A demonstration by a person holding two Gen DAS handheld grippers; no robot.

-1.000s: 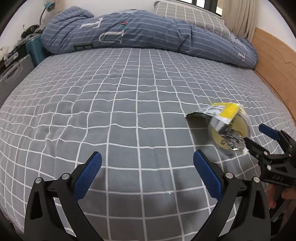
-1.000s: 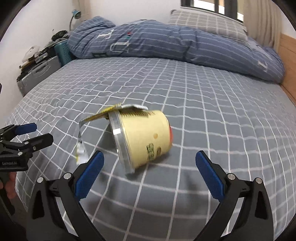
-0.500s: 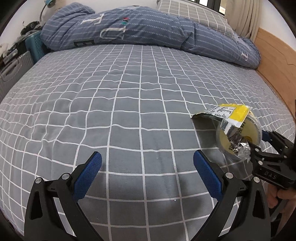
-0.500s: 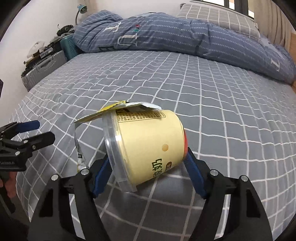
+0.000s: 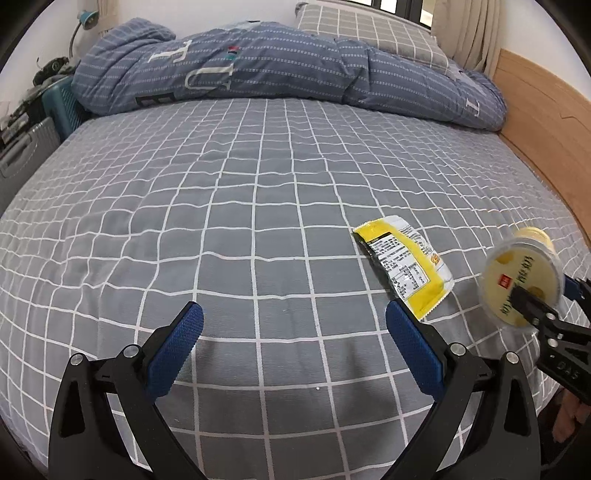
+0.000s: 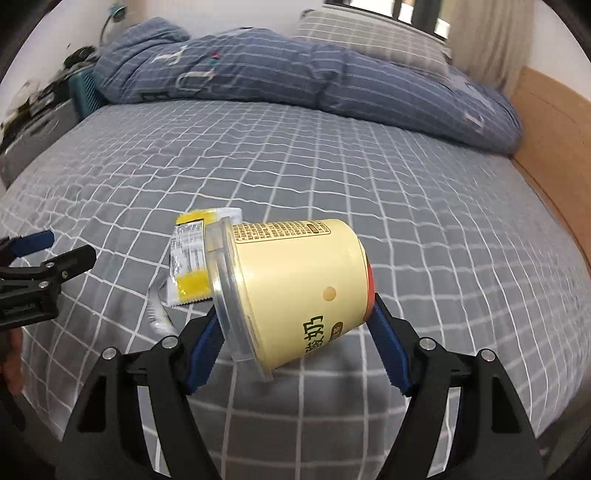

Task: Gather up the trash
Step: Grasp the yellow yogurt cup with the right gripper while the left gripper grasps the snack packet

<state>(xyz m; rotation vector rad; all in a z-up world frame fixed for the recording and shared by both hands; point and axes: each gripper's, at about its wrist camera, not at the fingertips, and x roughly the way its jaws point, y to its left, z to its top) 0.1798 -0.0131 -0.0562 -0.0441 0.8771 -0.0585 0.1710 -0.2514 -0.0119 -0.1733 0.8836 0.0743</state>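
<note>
A cream-yellow yoghurt cup [image 6: 295, 291] with a clear plastic lid lies on its side between the pads of my right gripper [image 6: 295, 328], which is shut on it and holds it just above the bed. In the left wrist view the cup [image 5: 521, 284] shows lid-first at the far right, in the right gripper [image 5: 546, 297]. A yellow snack wrapper [image 5: 404, 266] lies flat on the grey checked sheet [image 5: 221, 221], just beyond my left gripper's right finger. The wrapper [image 6: 190, 258] also shows behind the cup. My left gripper [image 5: 293, 321] hangs open over bare sheet, and is seen at the left edge [image 6: 62, 249].
A rolled blue striped duvet [image 5: 280, 70] and a checked pillow [image 5: 369, 29] lie across the far end of the bed. A wooden bed frame [image 5: 546, 122] runs along the right side. Suitcases and clutter [image 5: 33, 122] stand off the left edge.
My right gripper closed on the cup and lifted it off the sheet. The wrapper that leaned on the cup now lies flat by itself. The left gripper stayed about where it was.
</note>
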